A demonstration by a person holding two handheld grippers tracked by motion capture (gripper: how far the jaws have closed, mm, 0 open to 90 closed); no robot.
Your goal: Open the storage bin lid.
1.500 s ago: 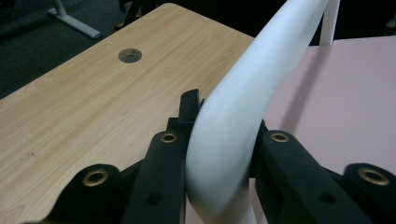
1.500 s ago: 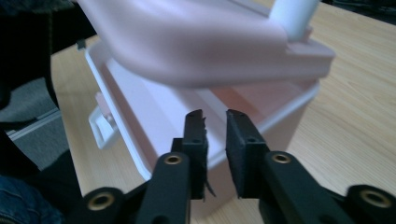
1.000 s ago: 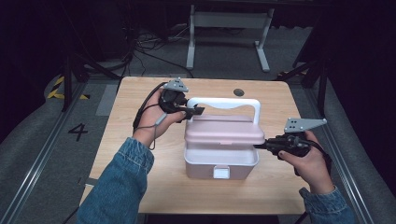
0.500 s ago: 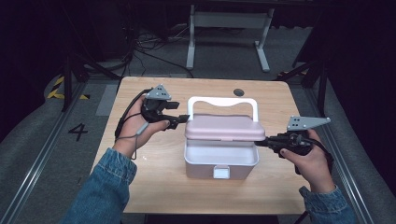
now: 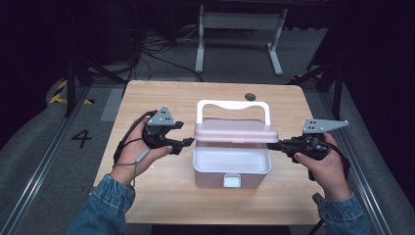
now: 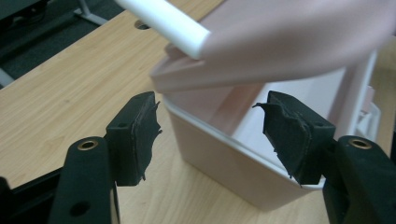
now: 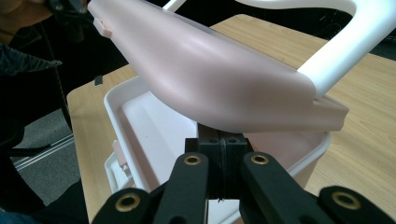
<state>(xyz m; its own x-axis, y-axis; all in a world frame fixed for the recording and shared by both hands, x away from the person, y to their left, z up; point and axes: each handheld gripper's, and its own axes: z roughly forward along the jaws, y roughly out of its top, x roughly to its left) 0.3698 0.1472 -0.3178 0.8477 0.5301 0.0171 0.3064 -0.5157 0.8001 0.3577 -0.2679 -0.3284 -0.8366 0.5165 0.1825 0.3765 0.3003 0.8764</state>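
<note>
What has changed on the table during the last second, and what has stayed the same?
The left gripper came down from the white handle at the box's back left to the left edge of the pink lid, jaws open. The lid now stands raised over the box. The right gripper stayed shut at the lid's right edge, and the box kept its place on the table.

Your left tool (image 5: 188, 142) sits with its jaws spread just off the left end of the pink box (image 5: 231, 169), and bare desk (image 5: 147, 205) lies open behind and beside it. The raised lid (image 5: 236, 131) overhangs the open box, leaving a gap at the front edge, while the white handle (image 5: 233, 105) bars the back. Your right tool (image 5: 272, 145), jaws pressed together, is tucked under the lid's right end
</note>
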